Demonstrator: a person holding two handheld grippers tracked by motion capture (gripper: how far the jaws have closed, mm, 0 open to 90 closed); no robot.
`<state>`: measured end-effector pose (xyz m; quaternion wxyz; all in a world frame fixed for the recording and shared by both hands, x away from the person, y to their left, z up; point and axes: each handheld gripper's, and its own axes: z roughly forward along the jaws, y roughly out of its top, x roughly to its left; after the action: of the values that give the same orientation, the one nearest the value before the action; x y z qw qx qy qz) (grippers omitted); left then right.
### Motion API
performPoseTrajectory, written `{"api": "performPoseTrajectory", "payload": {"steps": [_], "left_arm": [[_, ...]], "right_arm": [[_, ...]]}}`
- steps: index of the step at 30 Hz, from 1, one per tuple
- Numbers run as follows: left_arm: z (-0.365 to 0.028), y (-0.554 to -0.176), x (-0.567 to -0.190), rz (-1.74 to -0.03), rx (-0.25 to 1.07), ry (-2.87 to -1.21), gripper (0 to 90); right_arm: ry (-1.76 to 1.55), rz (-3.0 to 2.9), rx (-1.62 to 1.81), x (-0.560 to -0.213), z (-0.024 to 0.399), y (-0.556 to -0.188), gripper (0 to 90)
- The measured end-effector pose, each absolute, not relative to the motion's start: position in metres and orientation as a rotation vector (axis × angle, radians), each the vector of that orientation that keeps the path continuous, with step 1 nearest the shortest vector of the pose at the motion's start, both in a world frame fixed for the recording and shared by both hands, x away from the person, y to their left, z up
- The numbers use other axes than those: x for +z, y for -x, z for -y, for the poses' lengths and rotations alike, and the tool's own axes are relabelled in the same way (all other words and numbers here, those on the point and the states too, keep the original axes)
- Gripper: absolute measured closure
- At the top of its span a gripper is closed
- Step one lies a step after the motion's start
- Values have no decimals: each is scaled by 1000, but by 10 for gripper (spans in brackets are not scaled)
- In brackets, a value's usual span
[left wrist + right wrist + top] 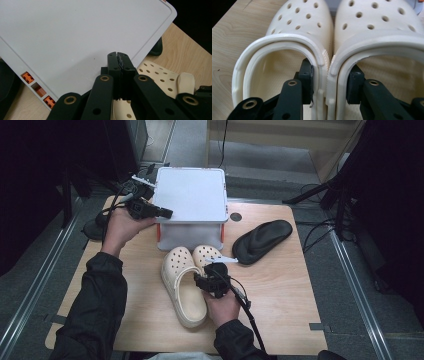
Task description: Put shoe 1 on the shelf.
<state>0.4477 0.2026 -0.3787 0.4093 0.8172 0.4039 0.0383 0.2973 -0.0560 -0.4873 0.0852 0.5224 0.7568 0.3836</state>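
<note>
Right gripper (329, 82) jaws pinch both cream clogs' (329, 37) inner walls; left gripper (117, 60), jaws closed empty, overhangs the white bin (192, 195).

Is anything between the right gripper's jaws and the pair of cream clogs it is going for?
Nothing visible. The right gripper already straddles the touching inner walls of the two cream clogs, one jaw inside each shoe, each pad lying against its wall. The black sandal and the white box lie clear of the clogs.
</note>
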Motion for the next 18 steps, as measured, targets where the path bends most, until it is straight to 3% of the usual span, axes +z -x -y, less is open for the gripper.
{"api": "performPoseTrajectory", "payload": {"steps": [18], "left_arm": [[-202,-447,-378,-1022,102,-2059,900]], "right_arm": [[-1480,-2296,1168,-463,57,-319,667]]}}
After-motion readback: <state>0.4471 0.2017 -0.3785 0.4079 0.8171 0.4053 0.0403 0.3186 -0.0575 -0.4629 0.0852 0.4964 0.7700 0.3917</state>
